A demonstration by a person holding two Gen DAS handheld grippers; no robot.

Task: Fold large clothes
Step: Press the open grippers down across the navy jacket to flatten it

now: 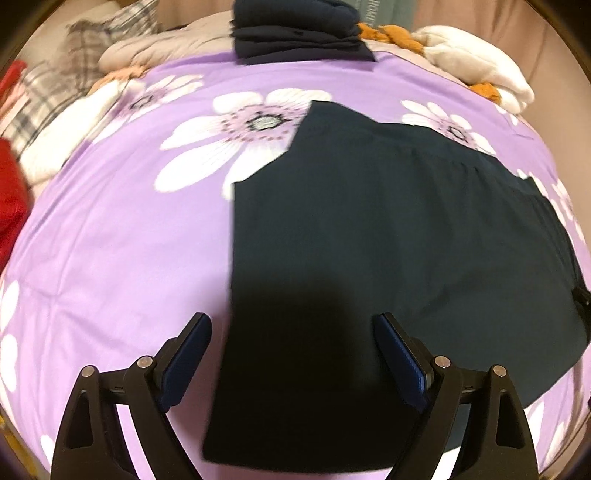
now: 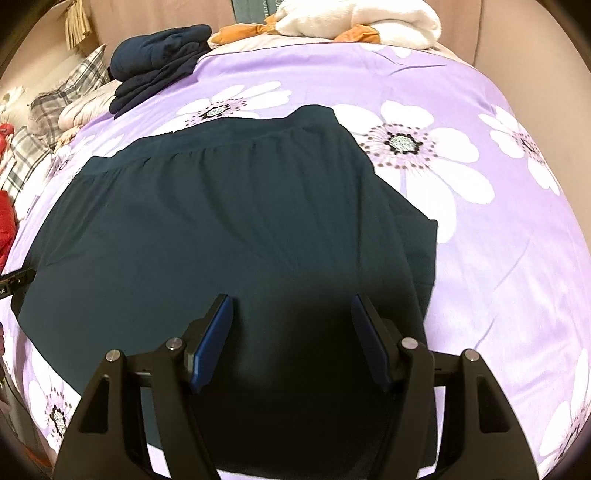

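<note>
Both grippers, the left gripper and right gripper, hang released with jaws spread and empty above the dark teal garment, which lies flat near the middle of the purple floral bedspread, well short of the folded navy stack at its far edge.

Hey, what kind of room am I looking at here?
Most likely a bedroom: a bed under a purple flowered sheet, plaid pillows and a plush toy at its far end. A dark garment lies spread on it, with folded dark clothes stacked behind.
</note>
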